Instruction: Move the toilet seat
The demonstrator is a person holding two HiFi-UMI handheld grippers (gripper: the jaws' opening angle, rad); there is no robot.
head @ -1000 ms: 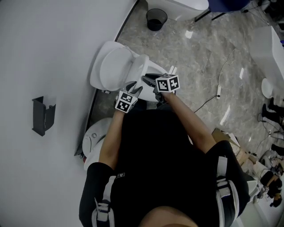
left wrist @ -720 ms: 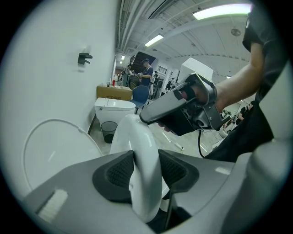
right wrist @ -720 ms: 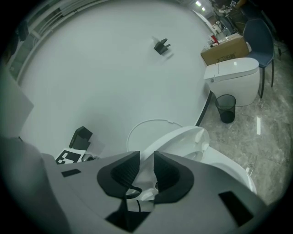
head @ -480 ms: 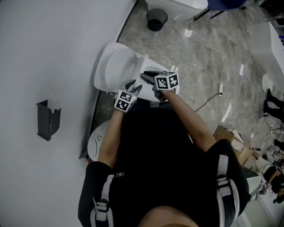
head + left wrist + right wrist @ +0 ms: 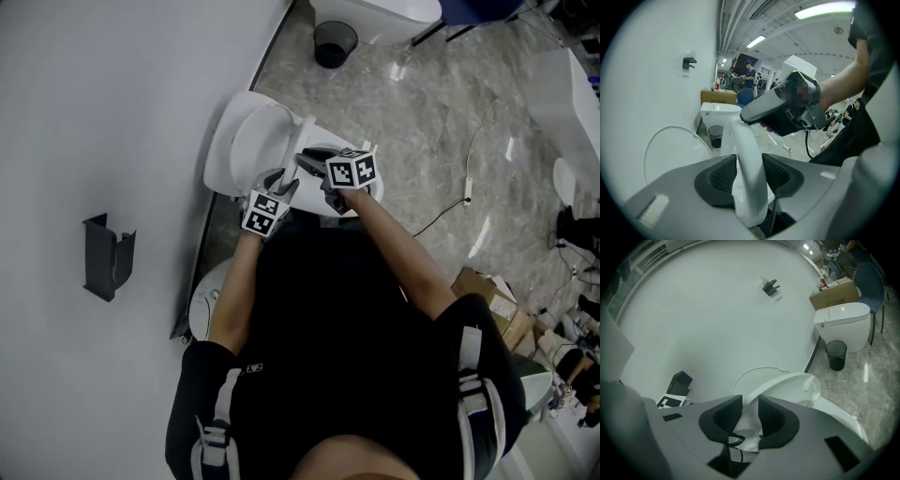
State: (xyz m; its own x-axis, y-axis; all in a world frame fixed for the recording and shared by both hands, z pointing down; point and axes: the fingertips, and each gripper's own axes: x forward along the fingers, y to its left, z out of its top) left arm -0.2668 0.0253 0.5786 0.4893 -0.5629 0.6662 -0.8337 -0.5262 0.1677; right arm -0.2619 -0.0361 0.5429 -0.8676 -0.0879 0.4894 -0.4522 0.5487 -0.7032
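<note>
The white toilet [image 5: 246, 141] stands against the wall, its lid [image 5: 670, 154] up and leaning back. The toilet seat [image 5: 746, 154], a white ring, is raised on edge in front of the lid. My left gripper [image 5: 281, 184] is shut on the seat's rim, the ring pinched between both dark pads [image 5: 723, 174]. My right gripper [image 5: 315, 165] is shut on the seat's edge [image 5: 787, 385] beside it, with white plastic filling the gap. In the left gripper view the right gripper's dark body [image 5: 783, 108] hangs just beyond the seat.
A black waste bin [image 5: 331, 41] sits on the marble floor beyond the toilet. A black holder [image 5: 109, 256] is fixed to the wall at the left. A second toilet [image 5: 841, 326] stands further along. A white cable [image 5: 466, 178] lies on the floor at the right.
Both grippers have carried the seat closer to the lid and the wall. Their grip looks the same.
</note>
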